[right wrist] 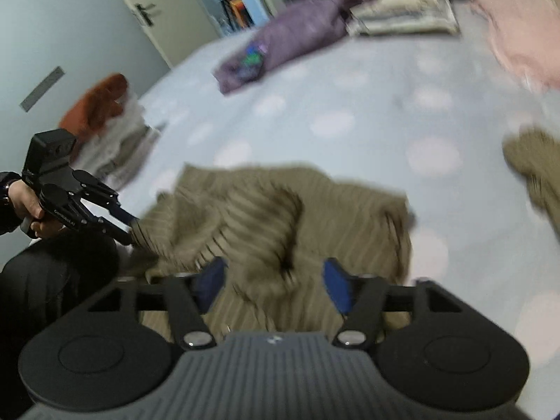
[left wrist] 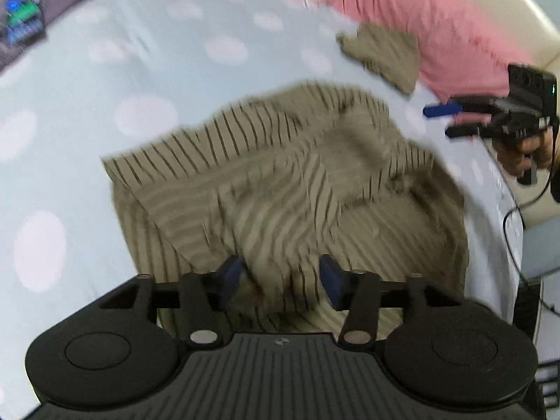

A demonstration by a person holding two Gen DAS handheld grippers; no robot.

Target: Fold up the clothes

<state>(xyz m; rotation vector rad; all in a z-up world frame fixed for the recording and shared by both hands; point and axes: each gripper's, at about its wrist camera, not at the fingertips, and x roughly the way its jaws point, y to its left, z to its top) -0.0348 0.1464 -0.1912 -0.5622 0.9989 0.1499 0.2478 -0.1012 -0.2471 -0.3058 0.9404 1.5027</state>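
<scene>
Bedsheet (left wrist: 147, 56) bears striped garment (left wrist: 280, 189) — under left claw (left wrist: 280, 280).

One striped tan garment (left wrist: 280, 189) lies crumpled on one pale blue bedsheet (left wrist: 168, 80) with white dots, and one smaller plain tan piece (left wrist: 385, 52) lies apart from it. There is one pink garment (left wrist: 437, 24), one purple garment (right wrist: 297, 31), one folded cream pile (right wrist: 402, 14), and one heap of orange and grey clothing (right wrist: 105, 122) at the bed's edge. Two grippers are counted, the left gripper (left wrist: 280, 280) and the right gripper (right wrist: 273, 283), and one door (right wrist: 154, 10) shows behind.
</scene>
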